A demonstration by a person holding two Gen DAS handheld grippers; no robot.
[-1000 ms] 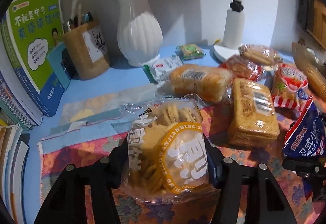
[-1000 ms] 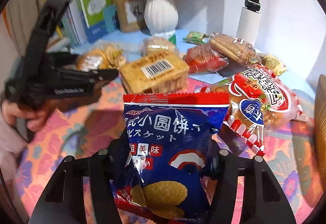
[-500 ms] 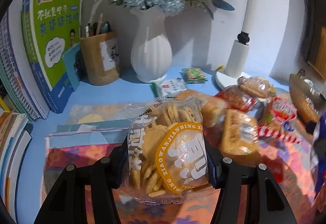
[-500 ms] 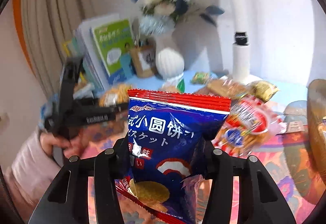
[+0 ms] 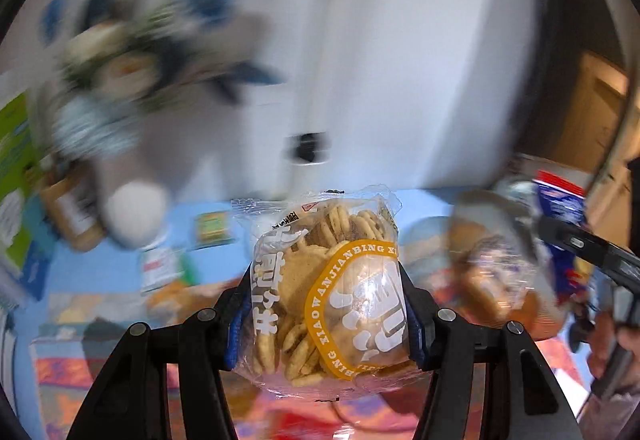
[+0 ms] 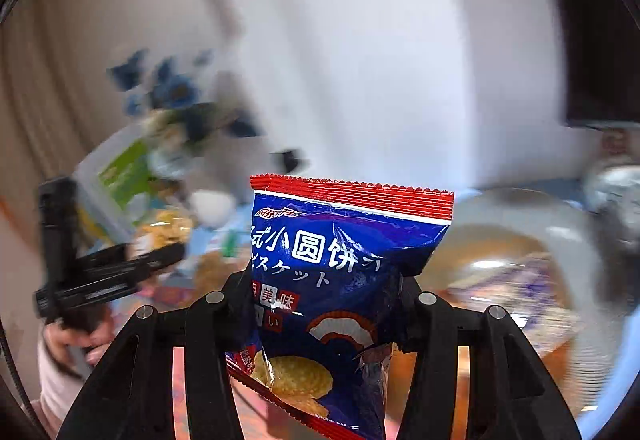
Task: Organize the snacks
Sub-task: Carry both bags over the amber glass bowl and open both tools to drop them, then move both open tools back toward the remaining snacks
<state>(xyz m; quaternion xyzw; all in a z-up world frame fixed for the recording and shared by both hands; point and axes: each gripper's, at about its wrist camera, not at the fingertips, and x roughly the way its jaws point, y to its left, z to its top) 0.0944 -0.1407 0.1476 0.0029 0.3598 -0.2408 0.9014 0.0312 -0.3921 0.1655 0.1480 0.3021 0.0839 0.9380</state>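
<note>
The clear packet of small round crackers (image 5: 328, 296) is clamped between the two fingers of the left gripper (image 5: 326, 314), filling the lower centre of the left wrist view. The blue biscuit bag (image 6: 340, 280) with a red serrated top is pinched the same way by the right gripper (image 6: 324, 314), its lower half squeezed between the pads. Over the last second the right jaws were closed a little further on the bag, which is now firmly gripped.

Compared with a second ago, both packets have been lifted clear of the patterned cloth (image 5: 80, 372) and the pile of other snacks; the background is smeared by motion and more wall than table is now seen. A wicker basket (image 6: 516, 240) has come into view at about 3 o'clock of the blue bag, with one clear-wrapped item seemingly already in it. From this it is judged that the carry toward the basket is under way and that release is the step still to come.

Both grippers are pointed forward and moderately downward. In the right wrist view the left gripper is seen at 9 o'clock, held in a hand (image 6: 76, 340) with a pale sleeve below it. In the left wrist view the right gripper lies at 3 o'clock. The vase of blue flowers (image 5: 132, 216) stands at 10 o'clock, blurred.
</note>
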